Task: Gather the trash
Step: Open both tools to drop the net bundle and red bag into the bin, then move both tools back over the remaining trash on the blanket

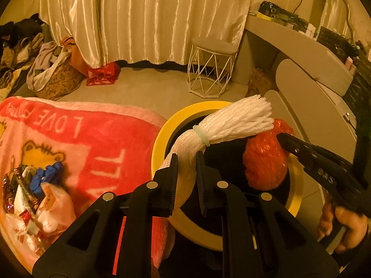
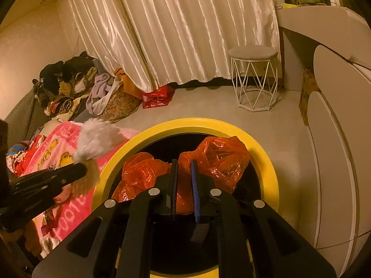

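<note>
A yellow-rimmed bin (image 1: 162, 129) with a dark inside stands beside the bed; it also shows in the right wrist view (image 2: 266, 157). My left gripper (image 1: 187, 159) is shut on a white foam net bundle (image 1: 234, 120) tied with a pale band, holding it over the bin's mouth. My right gripper (image 2: 184, 164) is shut on a crumpled red plastic bag (image 2: 215, 155), also held over the bin's mouth. The bag (image 1: 264, 162) and right gripper (image 1: 281, 136) show in the left wrist view. The foam net (image 2: 97, 139) and the left gripper show at the left of the right wrist view.
A pink blanket (image 1: 88, 143) covers the bed left of the bin, with a pile of wrappers and bags (image 1: 39, 197) on it. A white wire stool (image 1: 211, 69), a curved white dresser (image 1: 308, 74), a red bag (image 1: 102, 74) and heaped clothes (image 1: 46, 69) stand by the curtain.
</note>
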### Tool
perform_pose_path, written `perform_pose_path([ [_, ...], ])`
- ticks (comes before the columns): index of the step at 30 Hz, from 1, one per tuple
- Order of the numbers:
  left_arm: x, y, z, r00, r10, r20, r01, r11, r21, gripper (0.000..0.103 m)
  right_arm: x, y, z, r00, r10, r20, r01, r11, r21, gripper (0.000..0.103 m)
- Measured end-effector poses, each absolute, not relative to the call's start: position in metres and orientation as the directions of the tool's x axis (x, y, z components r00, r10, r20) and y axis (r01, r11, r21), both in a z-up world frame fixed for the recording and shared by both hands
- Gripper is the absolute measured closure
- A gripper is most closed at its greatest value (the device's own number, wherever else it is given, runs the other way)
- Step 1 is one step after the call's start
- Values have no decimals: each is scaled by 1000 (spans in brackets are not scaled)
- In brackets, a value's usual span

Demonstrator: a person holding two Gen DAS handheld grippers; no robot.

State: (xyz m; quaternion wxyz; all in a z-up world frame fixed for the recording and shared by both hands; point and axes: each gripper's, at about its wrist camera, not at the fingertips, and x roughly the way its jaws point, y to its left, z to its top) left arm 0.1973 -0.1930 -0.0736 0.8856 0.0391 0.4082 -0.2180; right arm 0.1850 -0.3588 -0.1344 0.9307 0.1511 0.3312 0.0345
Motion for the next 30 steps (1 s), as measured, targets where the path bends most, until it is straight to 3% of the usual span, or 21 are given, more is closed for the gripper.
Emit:
perform_pose_path([
  [5, 210, -198, -76, 555, -362, -749, 411, 902, -132, 91, 186, -358, -137, 769, 184, -612, 36, 943, 330, 88],
  [8, 211, -198, -73, 555, -386, -737, 419, 895, -153, 84, 185, -363, -137, 773, 189, -606, 51, 933, 356, 79],
  [11, 207, -193, -69, 563, -400, -723, 418, 893, -169, 59, 181, -371, -134, 792, 167, -587, 82, 924, 373, 60],
  [15, 199, -188, -63, 588, -408, -699, 411, 894, -177, 29, 178, -377, -131, 809, 139, -572, 109, 919, 378, 50],
  [19, 189, -183, -56, 614, -403, -679, 410, 897, -162, 13, 176, -375, -127, 819, 125, -560, 113, 922, 371, 46],
  [30, 166, -151, -36, 704, -351, -617, 350, 928, -128, 11, 172, -352, -109, 846, 138, -515, 52, 940, 338, 41],
])
